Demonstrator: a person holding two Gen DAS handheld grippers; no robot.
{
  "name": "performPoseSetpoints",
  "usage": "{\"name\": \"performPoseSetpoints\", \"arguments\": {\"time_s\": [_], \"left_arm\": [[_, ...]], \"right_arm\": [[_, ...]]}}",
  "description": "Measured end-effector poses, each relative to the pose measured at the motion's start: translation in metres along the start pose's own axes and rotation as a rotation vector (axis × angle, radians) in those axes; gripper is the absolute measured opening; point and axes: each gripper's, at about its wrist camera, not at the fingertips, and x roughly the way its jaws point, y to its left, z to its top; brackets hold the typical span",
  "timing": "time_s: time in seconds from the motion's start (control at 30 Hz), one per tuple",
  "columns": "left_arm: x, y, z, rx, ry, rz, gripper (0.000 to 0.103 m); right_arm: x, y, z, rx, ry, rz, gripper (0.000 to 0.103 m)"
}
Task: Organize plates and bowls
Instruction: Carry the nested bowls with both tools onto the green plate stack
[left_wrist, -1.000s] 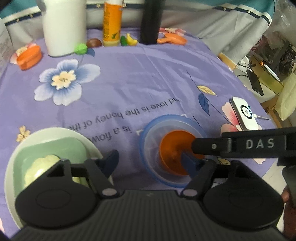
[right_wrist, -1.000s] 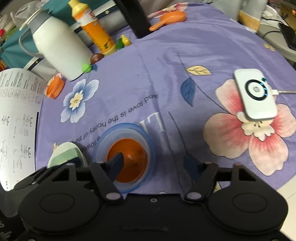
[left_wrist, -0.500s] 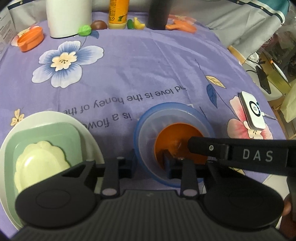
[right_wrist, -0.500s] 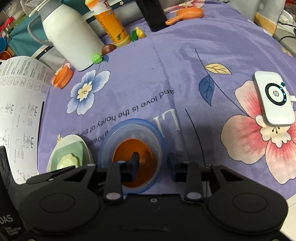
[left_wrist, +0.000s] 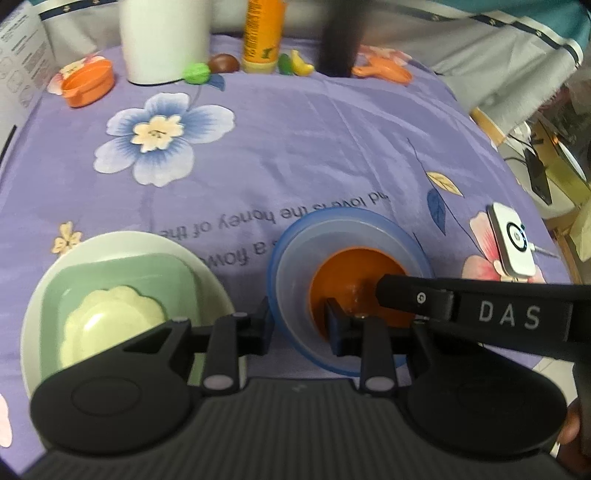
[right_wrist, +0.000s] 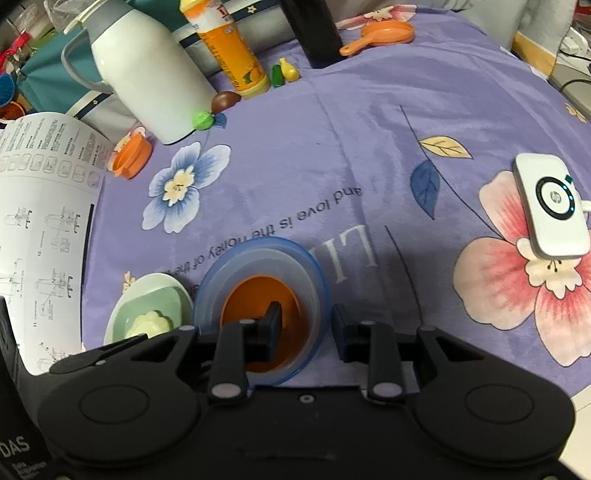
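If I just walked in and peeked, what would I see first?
First you would spot the blue bowl with an orange bowl nested inside, near the front of the purple flowered tablecloth. Both grippers pinch its rim from opposite sides: the left gripper on its left wall, the right gripper on its right. Just left of it sits a white plate stacked with a green dish.

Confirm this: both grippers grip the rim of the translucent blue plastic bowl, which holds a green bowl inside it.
Not quite: the bowl nested inside the translucent blue plastic bowl is orange, as the left wrist view shows. The left gripper and right gripper do grip its rim.
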Motion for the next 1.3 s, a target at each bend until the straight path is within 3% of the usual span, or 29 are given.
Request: {"name": "performPoseSetpoints", "arguments": {"time_s": [0.4,0.77,1.3], "left_arm": [[-0.041,0.067,0.003,-0.077,-0.069,0.064,0.028],[-0.054,0.132,-0.017,-0.15,-0.055,0.101,0.028],[-0.037,0.145,-0.03,-0.167,-0.002,0.081,0.028]], "right_arm": [[0.004,0.073,0.01,-0.107,0.014,0.064,0.03],[0.033,0.142,-0.001,-0.205,0.108,0.106,0.03],[0.054,0.153,-0.014,-0.199,0.186,0.075,0.03]]}}
